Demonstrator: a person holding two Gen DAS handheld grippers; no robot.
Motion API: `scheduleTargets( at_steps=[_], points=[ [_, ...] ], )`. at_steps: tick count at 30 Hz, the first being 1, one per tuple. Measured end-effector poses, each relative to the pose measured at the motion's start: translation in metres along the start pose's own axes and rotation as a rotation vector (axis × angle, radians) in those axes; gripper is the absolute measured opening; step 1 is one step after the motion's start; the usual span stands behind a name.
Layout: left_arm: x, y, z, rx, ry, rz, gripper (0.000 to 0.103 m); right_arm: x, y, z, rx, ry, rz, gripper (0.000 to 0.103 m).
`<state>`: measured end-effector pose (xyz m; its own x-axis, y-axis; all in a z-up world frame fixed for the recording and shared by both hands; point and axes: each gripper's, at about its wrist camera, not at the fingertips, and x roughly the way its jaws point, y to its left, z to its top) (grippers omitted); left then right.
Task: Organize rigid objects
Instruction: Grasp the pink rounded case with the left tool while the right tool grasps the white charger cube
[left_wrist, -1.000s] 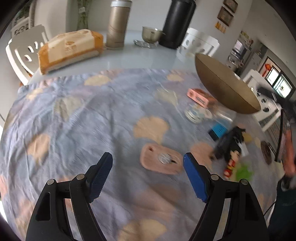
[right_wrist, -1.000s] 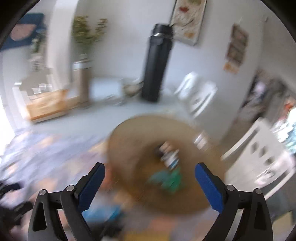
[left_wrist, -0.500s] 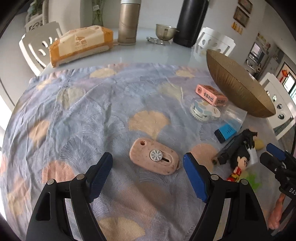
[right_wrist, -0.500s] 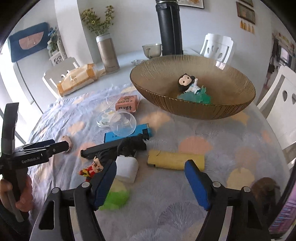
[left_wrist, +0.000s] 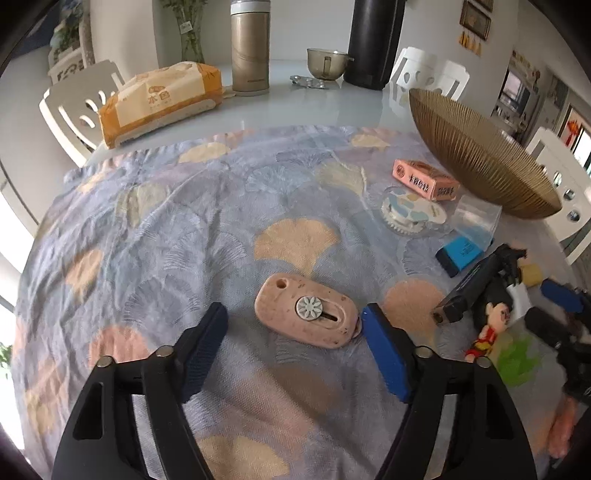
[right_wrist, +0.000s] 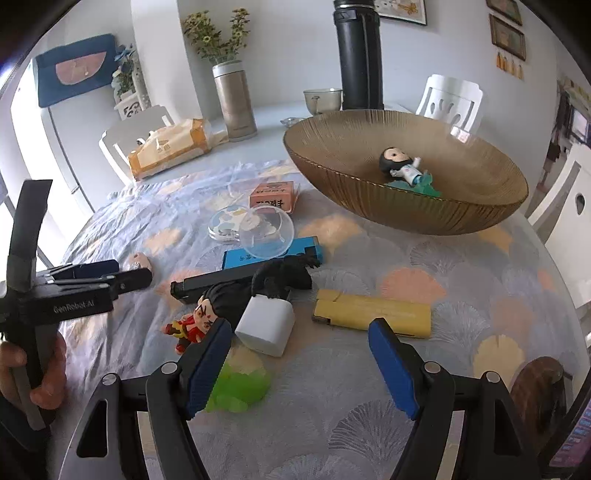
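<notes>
Jaws apart on both: my left gripper, just been closing, frames the pink box cutter; my right gripper stands before the white charger.

Bright soft daylight from windows at the left edge, blown out white there, faint shadows under the gripper fingers, sheen on the bare tabletop, sharp centre, strong fisheye bending, dark vignetted corners

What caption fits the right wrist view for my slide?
Open right gripper over a white cube and yellow box; one figurine lies in the bowl.
</notes>
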<state>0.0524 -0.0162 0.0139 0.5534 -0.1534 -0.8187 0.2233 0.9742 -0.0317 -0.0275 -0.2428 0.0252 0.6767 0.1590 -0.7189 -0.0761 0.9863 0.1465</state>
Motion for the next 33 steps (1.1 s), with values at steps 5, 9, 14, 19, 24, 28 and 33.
scheduleTargets(
  at_steps=[5, 9, 14, 19, 24, 28, 33],
  points=[
    [-0.012, 0.016, -0.008, 0.008, 0.019, -0.014, 0.050, 0.001, -0.006, 0.000, 0.024, 0.012, 0.029, 0.076],
    [-0.016, 0.026, -0.011, -0.002, 0.025, -0.036, 0.050, 0.004, -0.001, 0.000, 0.005, 0.021, 0.025, 0.076],
    [-0.004, 0.014, 0.004, 0.004, 0.057, -0.100, 0.051, 0.009, 0.004, 0.000, 0.027, 0.060, 0.041, 0.061],
    [0.007, 0.000, 0.012, 0.046, 0.031, -0.033, 0.046, 0.019, 0.014, 0.006, 0.032, 0.095, 0.013, 0.049],
    [0.001, -0.001, 0.007, 0.036, -0.011, -0.048, 0.032, 0.020, 0.017, 0.007, 0.021, 0.078, 0.006, 0.029],
    [-0.020, -0.001, 0.002, 0.022, -0.060, -0.084, 0.032, 0.004, 0.012, 0.005, 0.020, 0.049, 0.027, 0.027],
    [-0.042, -0.008, -0.010, 0.017, -0.122, -0.149, 0.032, -0.022, 0.009, -0.008, -0.043, 0.058, -0.038, 0.026]
  ],
)
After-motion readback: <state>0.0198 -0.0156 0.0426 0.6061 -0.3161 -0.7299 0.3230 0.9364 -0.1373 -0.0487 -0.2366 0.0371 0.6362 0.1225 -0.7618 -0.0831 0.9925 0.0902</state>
